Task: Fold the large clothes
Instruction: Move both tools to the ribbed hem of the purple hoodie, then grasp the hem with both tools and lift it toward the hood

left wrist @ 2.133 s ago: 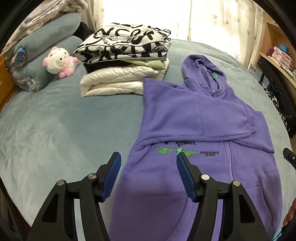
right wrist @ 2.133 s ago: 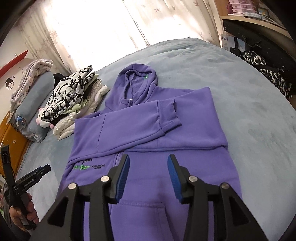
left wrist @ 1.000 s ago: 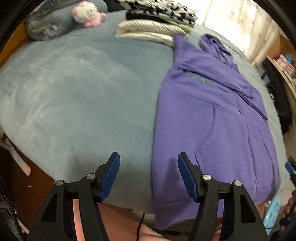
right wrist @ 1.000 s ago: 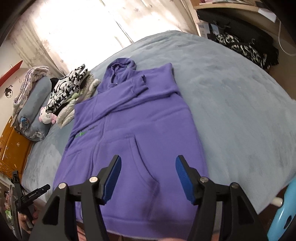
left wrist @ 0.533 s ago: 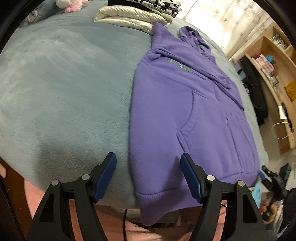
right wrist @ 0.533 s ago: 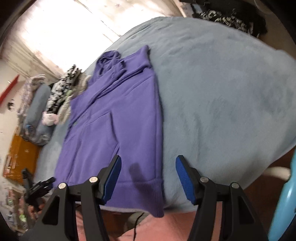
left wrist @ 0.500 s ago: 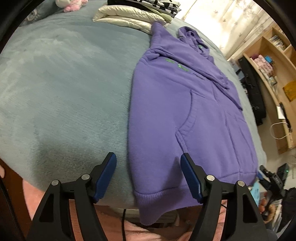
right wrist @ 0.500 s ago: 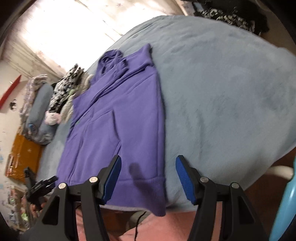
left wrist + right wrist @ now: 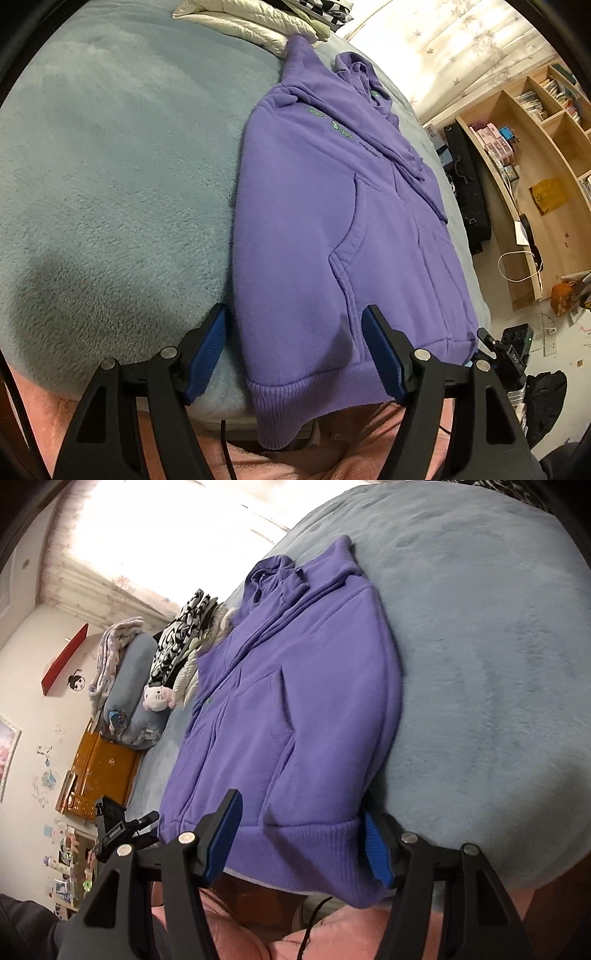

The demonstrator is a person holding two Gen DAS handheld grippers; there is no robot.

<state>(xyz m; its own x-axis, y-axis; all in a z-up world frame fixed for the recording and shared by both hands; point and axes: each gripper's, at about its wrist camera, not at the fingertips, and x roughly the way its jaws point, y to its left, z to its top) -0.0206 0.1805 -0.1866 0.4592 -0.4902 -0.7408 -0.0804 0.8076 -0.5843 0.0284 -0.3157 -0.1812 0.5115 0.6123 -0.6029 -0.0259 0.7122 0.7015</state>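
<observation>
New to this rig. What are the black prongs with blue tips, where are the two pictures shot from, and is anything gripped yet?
No robot here: a person holds a two-finger gripper in each hand, each with a fisheye camera looking along its fingers. The blue tips are the finger pads. One picture is from the left gripper, the other from the right gripper.

On the bed lies a purple hoodie, sleeves folded in, its hem hanging over the near edge. Folded clothes are stacked at the far end.

Nothing is gripped yet. Both grippers are open and straddle the hem's two corners. The left jaws have just been opening.
</observation>
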